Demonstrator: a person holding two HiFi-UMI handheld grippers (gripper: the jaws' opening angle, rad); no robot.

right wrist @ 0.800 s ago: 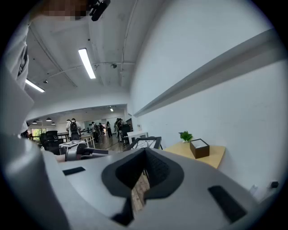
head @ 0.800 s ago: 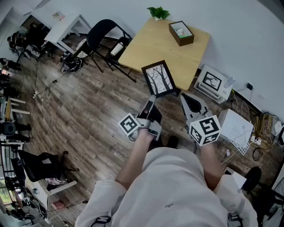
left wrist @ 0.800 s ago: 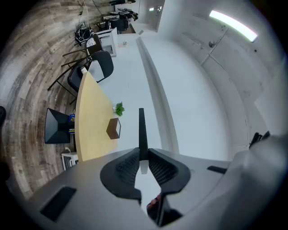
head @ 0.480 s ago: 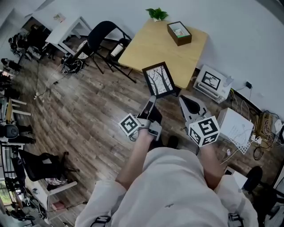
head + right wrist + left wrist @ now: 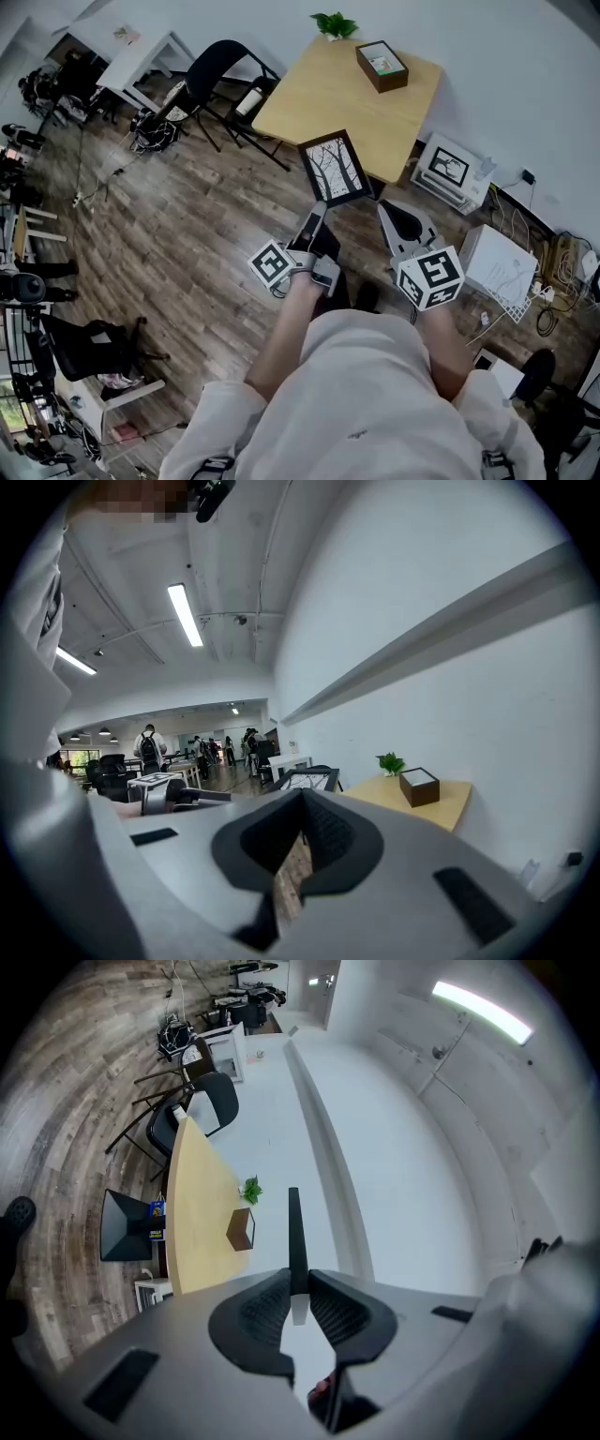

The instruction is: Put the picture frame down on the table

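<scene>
- Left gripper point(image 5: 318, 208): jaws clamped on an edge of the black-framed tree-print picture frame point(image 5: 335, 169), which juts ahead of it, held in the air.
- Light wooden table point(image 5: 337, 89) lies beyond the frame.
- Right gripper point(image 5: 389, 212): jaws together, nothing held, just beside the left.

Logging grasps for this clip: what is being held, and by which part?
The left gripper is clamped on the frame by its near edge; the right gripper holds nothing.

Fluorescent ceiling strips point(image 5: 185, 614) light the room evenly and wash the white wall point(image 5: 394, 1147) pale. My head view is dimmer and cool-toned, with soft shadows on the wooden floor point(image 5: 187, 234). Both gripper views bend hard at the edges and blacken in the corners. My left gripper point(image 5: 298, 1279) looks soft so near its lens.
</scene>
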